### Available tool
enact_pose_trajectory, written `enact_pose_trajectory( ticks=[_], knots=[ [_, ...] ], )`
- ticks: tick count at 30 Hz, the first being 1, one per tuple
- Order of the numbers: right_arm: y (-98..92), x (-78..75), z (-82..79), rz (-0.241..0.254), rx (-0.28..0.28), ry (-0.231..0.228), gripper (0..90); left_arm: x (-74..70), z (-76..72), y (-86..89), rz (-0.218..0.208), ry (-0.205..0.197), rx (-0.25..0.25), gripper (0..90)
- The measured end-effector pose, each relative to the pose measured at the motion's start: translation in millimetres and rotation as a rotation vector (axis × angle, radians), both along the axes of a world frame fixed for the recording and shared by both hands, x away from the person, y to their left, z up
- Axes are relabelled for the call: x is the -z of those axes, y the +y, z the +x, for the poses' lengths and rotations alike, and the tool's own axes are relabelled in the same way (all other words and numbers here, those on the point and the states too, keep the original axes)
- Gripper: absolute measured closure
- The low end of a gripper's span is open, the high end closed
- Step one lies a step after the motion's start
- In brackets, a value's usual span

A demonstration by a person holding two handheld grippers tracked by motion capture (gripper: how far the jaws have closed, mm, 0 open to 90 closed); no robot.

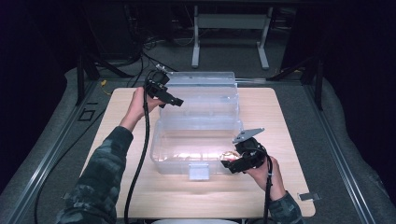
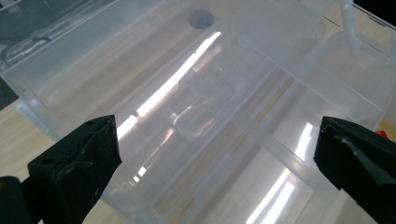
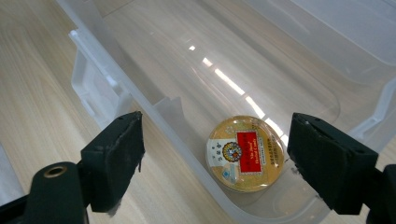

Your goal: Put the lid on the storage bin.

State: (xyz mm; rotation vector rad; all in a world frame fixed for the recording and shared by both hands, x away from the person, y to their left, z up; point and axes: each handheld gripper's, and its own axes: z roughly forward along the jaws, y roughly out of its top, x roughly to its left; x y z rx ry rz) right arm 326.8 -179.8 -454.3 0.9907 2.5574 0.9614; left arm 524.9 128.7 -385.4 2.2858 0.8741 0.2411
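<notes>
A clear plastic box (image 1: 159,154) stands open in the middle of the wooden table, its lid (image 1: 205,93) folded back behind it. A round gold tin (image 3: 245,152) with a red and white label lies inside the box at its front right corner, also visible in the high view (image 1: 229,154). My right gripper (image 1: 232,164) hovers open just above that corner, and its jaws stand wide apart on either side of the tin in the right gripper view (image 3: 215,161). My left gripper (image 1: 172,100) is held open over the lid's left end, with nothing between the jaws (image 2: 215,163).
The box has a white front latch (image 1: 198,171) facing the near table edge. Bare wood (image 1: 116,130) lies left of the box, and more in front of it. A small metal clip (image 1: 308,196) lies at the table's front right corner. Cables (image 1: 140,158) trail from both grippers.
</notes>
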Motion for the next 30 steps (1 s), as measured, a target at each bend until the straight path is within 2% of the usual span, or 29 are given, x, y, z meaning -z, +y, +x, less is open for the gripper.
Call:
enact_pose_trajectory(
  ticks=[3,6,13,15,18,23,28,30],
  knots=[
    [1.5,1.9,-0.3,-0.003,-0.009,0.004,18.4,4.7,5.0,-6.8,0.015,0.011,0.005,3.5],
    [3.6,4.9,-1.0,-0.005,-0.014,0.008,18.6,7.1,8.2,-12.5,0.015,0.01,-0.003,8.4],
    [9.5,12.3,-0.9,-0.017,-0.03,0.026,18.2,15.1,12.5,-22.7,0.029,0.015,0.013,20.6],
    [11.8,14.3,-0.7,-0.021,-0.032,0.03,19.1,16.0,12.5,-23.7,0.035,0.001,0.013,23.9],
    [14.6,16.2,-0.6,-0.021,-0.036,0.03,23.3,15.9,11.2,-24.7,0.031,-0.009,0.015,31.7],
    [19.1,20.2,-0.6,-0.039,-0.034,0.039,32.3,15.1,6.3,-27.9,0.044,-0.027,0.047,46.4],
    [21.9,23.6,-1.7,-0.033,-0.043,0.046,43.2,15.6,3.2,-29.9,0.017,-0.013,0.06,62.3],
    [23.3,25.1,-2.0,-0.034,-0.042,0.047,48.9,15.4,2.3,-30.3,0.018,-0.01,0.057,65.0]
  ],
)
